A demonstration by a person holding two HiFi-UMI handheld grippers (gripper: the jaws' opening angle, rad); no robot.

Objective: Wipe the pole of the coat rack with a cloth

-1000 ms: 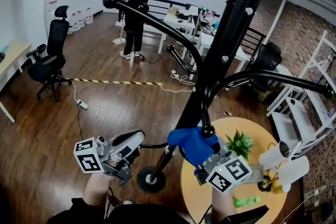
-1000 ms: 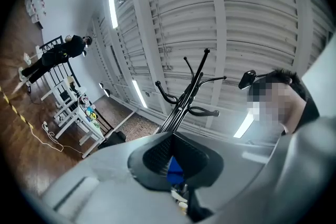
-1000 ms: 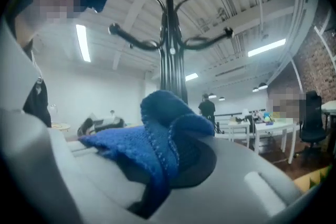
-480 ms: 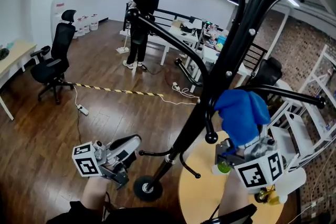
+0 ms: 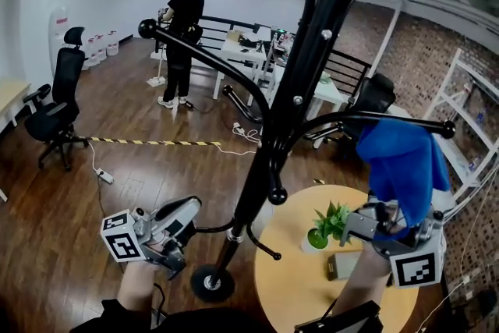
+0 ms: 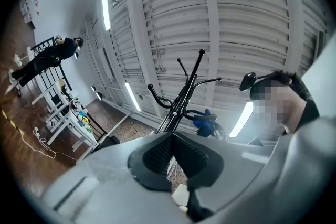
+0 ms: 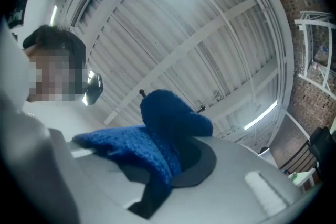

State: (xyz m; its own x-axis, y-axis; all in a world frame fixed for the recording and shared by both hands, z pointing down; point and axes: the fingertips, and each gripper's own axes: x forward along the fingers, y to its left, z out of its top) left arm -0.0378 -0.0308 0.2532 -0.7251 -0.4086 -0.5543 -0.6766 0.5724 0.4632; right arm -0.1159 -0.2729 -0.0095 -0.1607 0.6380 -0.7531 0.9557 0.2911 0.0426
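The black coat rack pole [image 5: 265,168] rises from its round base [image 5: 210,282] at the centre of the head view, with curved arms branching off. My right gripper [image 5: 390,218] is to the right of the pole, apart from it, shut on a blue cloth [image 5: 401,164] that hangs just below the rack's right arm [image 5: 390,119]. In the right gripper view the blue cloth [image 7: 157,139] fills the jaws of that gripper [image 7: 173,160]. My left gripper [image 5: 185,212] is low and left of the pole, shut and holding nothing. Its own view shows the rack [image 6: 184,97] beyond the left gripper [image 6: 172,136].
A round yellow table [image 5: 288,285] with a potted plant [image 5: 331,222] and a small box [image 5: 341,265] stands right of the base. Behind are a person [image 5: 181,27], desks, an office chair [image 5: 51,101], floor tape [image 5: 156,142] and white shelving [image 5: 468,113].
My right gripper has carried the blue cloth from low on the pole up and to the right, clear of the pole. The left gripper has hardly moved.
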